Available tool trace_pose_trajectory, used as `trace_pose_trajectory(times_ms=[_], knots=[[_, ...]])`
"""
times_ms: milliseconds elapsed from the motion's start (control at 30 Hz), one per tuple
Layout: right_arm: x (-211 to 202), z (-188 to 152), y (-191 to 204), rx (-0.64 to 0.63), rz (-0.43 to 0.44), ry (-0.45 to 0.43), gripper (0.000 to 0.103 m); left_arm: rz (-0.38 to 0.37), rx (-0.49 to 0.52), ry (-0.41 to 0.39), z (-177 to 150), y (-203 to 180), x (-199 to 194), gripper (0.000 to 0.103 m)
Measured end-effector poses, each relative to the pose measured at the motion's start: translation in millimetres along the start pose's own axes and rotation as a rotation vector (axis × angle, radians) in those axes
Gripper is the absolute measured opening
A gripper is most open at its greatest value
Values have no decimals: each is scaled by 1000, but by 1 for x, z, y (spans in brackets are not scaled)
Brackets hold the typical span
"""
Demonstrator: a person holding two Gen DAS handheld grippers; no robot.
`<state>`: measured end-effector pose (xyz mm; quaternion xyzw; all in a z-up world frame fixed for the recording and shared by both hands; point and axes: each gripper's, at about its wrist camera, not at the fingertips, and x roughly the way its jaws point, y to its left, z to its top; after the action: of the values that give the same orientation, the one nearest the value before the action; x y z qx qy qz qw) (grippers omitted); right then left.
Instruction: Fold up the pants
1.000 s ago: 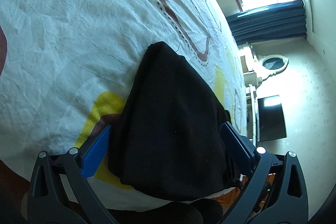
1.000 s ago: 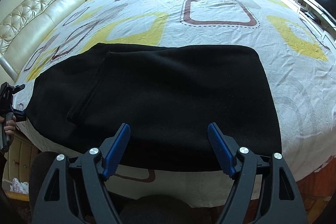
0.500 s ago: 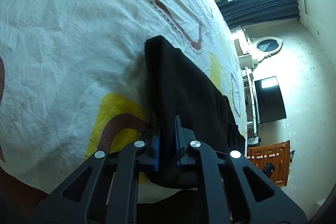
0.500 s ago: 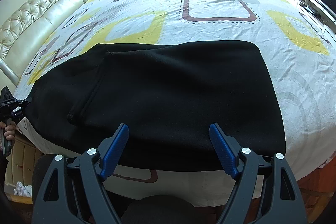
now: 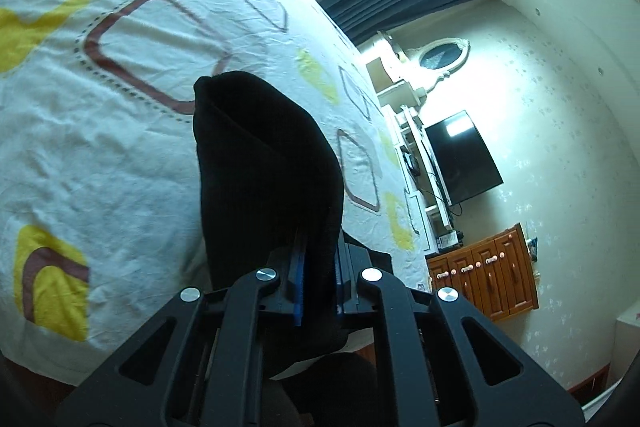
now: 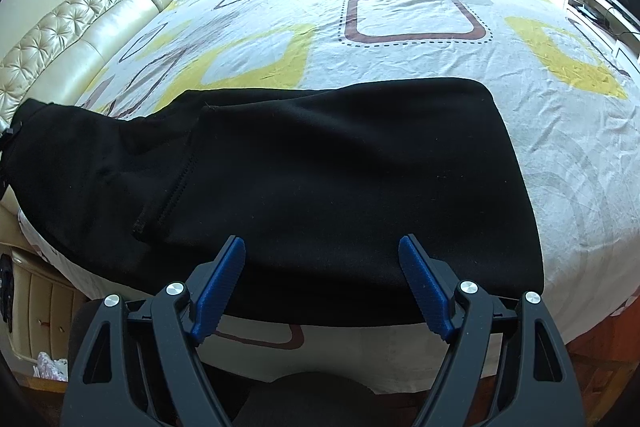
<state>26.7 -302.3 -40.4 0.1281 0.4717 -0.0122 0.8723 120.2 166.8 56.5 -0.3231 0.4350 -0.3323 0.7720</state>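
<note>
Black pants (image 6: 320, 179) lie folded lengthwise across the near side of a bed. My left gripper (image 5: 318, 267) is shut on the end of the pants (image 5: 260, 167), and that end hangs lifted off the sheet, draped over the jaws. In the right wrist view this raised end shows at the far left (image 6: 44, 131). My right gripper (image 6: 322, 259) stands open just above the near edge of the pants, its blue pads (image 6: 220, 283) on either side of the cloth and not pressing it.
The bed sheet (image 6: 416, 15) is white with yellow and brown squares. A cream tufted headboard (image 6: 68, 31) runs along the left. A wall TV (image 5: 460, 157), white shelves and a wooden cabinet (image 5: 488, 275) stand past the far side of the bed.
My left gripper went from open around the pants' end to shut on it, then rose and rolled, lifting that end off the bed. The right gripper stayed where it was.
</note>
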Motion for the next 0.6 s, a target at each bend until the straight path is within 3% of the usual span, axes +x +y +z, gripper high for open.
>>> trace_pose_trajectory(times_ms=[167,333,600], knots=[[-1,0,-1,11,6,-4,78,-24,140,80,-11,-71,56,10],[-4,2,-7,46,22,-14,78,-10,240,206,-38,-120,138,10],[-9,7,-33,183,66,-34,78,109,327,386,-95,-130,256,10]])
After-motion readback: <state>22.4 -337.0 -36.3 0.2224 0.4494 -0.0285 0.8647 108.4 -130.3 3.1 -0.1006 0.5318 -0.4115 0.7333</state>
